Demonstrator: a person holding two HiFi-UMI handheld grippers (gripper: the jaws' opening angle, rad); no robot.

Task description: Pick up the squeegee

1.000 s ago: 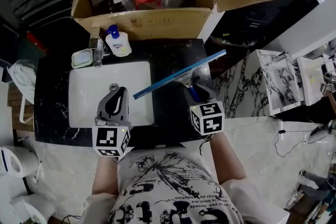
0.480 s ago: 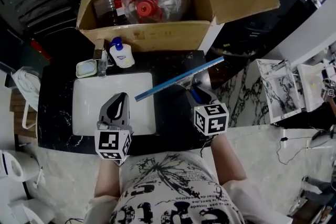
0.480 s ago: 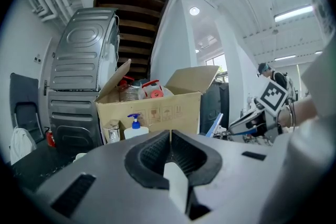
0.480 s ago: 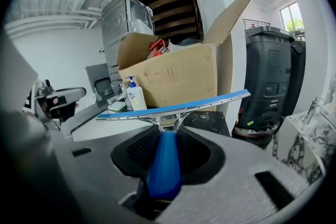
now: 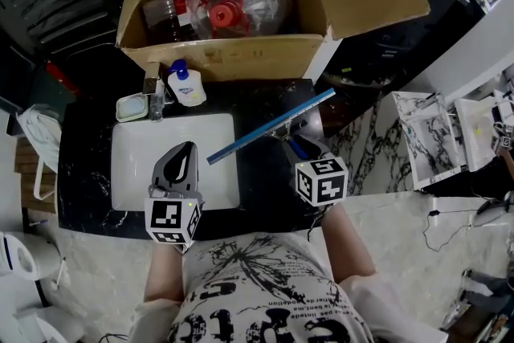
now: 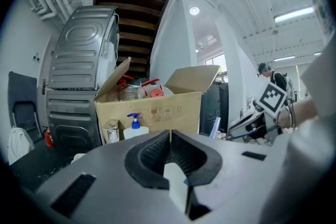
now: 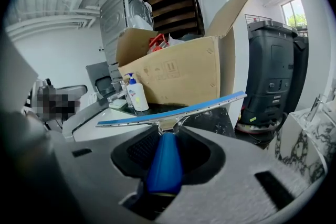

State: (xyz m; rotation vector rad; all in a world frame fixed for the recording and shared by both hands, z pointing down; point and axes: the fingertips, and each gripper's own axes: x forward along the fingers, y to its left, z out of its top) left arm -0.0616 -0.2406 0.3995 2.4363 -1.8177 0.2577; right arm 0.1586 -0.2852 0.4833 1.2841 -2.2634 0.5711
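Observation:
The squeegee point(image 5: 269, 127) has a blue handle point(image 7: 164, 160) and a long metal bar with a blue rubber blade point(image 7: 173, 108). My right gripper point(image 5: 295, 142) is shut on the handle and holds the squeegee lifted over the black counter's right part, with the blade slanting up to the right. In the right gripper view the handle fills the gap of the right gripper point(image 7: 168, 136). My left gripper point(image 5: 185, 150) hovers over the white sink, shut and holding nothing. In the left gripper view the pads of the left gripper point(image 6: 169, 136) meet.
A white sink basin point(image 5: 136, 149) is set in the black counter point(image 5: 84, 173), with a faucet point(image 5: 152, 92), a soap dish point(image 5: 130, 106) and a pump bottle point(image 5: 185, 84) behind it. An open cardboard box point(image 5: 233, 52) of bottles stands at the back. A dark bin point(image 7: 273, 81) is to the right.
The head view has shifted slightly. The right gripper keeps its hold on the squeegee in almost the same place, and the left gripper has stayed over the sink.

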